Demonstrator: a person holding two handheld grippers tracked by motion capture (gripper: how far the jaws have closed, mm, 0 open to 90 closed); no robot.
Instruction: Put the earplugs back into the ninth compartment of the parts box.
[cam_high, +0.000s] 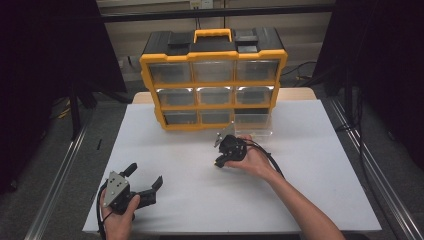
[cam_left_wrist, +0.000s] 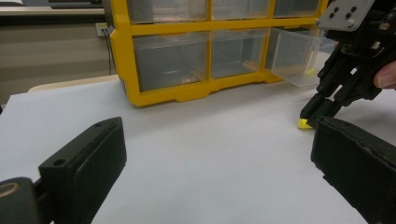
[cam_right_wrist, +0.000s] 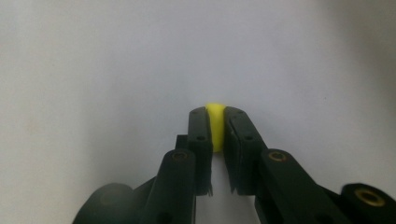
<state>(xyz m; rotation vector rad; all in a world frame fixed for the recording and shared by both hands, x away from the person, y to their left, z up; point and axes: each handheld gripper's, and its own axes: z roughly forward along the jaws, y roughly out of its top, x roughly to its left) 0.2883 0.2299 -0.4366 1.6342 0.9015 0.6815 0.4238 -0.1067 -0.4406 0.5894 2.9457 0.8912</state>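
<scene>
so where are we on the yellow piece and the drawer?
Done: the bottom-right drawer of the organizer is pulled open. In hand: right gripper pinches the small yellow piece at the table. Left: lift and probably drop it in. Left gripper waits open.

A lab-like workspace: dark curtains (cam_high: 45, 75), floor rails (cam_high: 55, 185), white-covered table (cam_high: 320, 165), parts organizer (cam_high: 214, 80)

A small yellow piece (cam_right_wrist: 215, 125), smooth and rounded at its top, sits pinched between two black pads, low against the white table sheet. It lies in front of the yellow drawer cabinet (cam_high: 213, 106), just short of that cabinet's pulled-out clear drawer (cam_left_wrist: 296, 58).
</scene>
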